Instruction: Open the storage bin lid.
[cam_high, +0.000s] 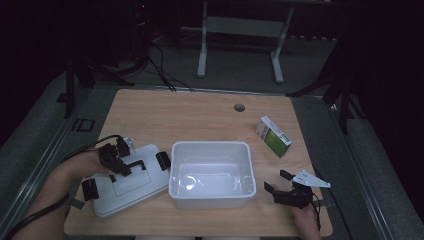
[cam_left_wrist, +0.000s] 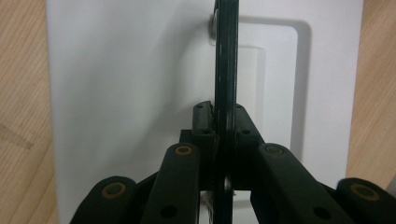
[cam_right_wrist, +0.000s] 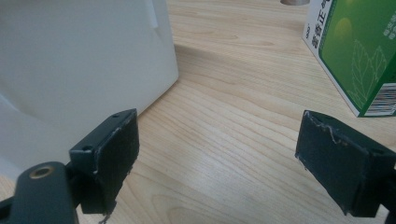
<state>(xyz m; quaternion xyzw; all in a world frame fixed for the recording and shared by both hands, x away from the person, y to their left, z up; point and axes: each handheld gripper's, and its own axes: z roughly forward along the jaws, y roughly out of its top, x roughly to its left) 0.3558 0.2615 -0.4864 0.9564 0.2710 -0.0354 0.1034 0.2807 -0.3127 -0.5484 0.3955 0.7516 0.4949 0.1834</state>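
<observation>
Lower left of the high view: the left gripper (cam_high: 116, 159) sits on the white lid (cam_high: 131, 187), which lies flat on the wooden table (cam_high: 190, 115) touching the open white tub (cam_high: 210, 172) at centre. In the left gripper view its jaws are pinched tight on the lid's black handle (cam_left_wrist: 226, 70). Lower right, the right gripper (cam_high: 277, 186) rests with jaws spread wide, nothing between them. Upper right of it stands a green-and-white carton (cam_high: 273, 136).

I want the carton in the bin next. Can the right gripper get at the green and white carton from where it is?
Probably yes: the right gripper is open, and bare table lies between it and the green and white carton, beside the bin.
</observation>
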